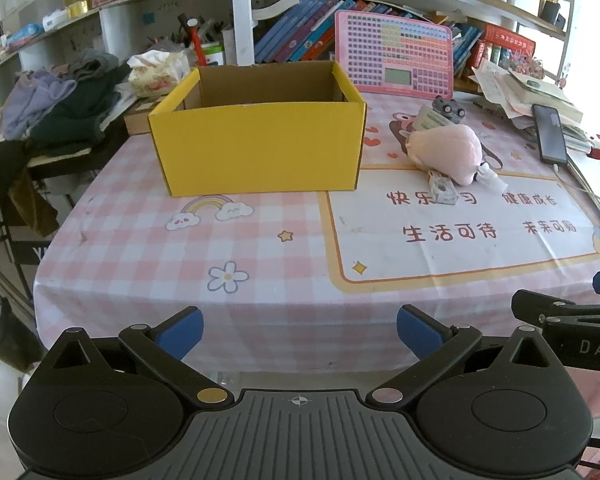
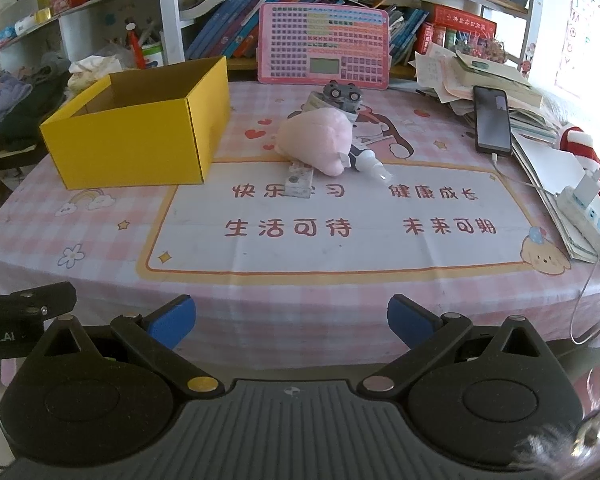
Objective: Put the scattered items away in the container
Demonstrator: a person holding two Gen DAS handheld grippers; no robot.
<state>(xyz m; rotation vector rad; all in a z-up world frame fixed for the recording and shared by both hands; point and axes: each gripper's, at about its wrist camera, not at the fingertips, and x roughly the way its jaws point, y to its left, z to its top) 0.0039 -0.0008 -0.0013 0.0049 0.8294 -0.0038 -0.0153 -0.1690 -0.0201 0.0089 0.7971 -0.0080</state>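
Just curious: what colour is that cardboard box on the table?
The box is bright yellow outside, plain brown inside; clearest in the left wrist view.

Pink checked table (image 2: 340, 300) with yellow box (image 2: 140, 148), pink plush (image 2: 316, 140), phone (image 2: 493, 120), paper stacks (image 2: 540, 160).

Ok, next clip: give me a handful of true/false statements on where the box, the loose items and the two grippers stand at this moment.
1. The yellow box stands open with its top uncovered. True.
2. The pink plush toy already lies inside the box. False: it lies on the tablecloth, beside the box and apart from it.
3. The right gripper is open and holds nothing. True.
4. The left gripper is shut on the small white box. False: it is open and empty; the small white box lies on the cloth by the plush toy.
5. A phone lies on the papers with a cable plugged in. True.
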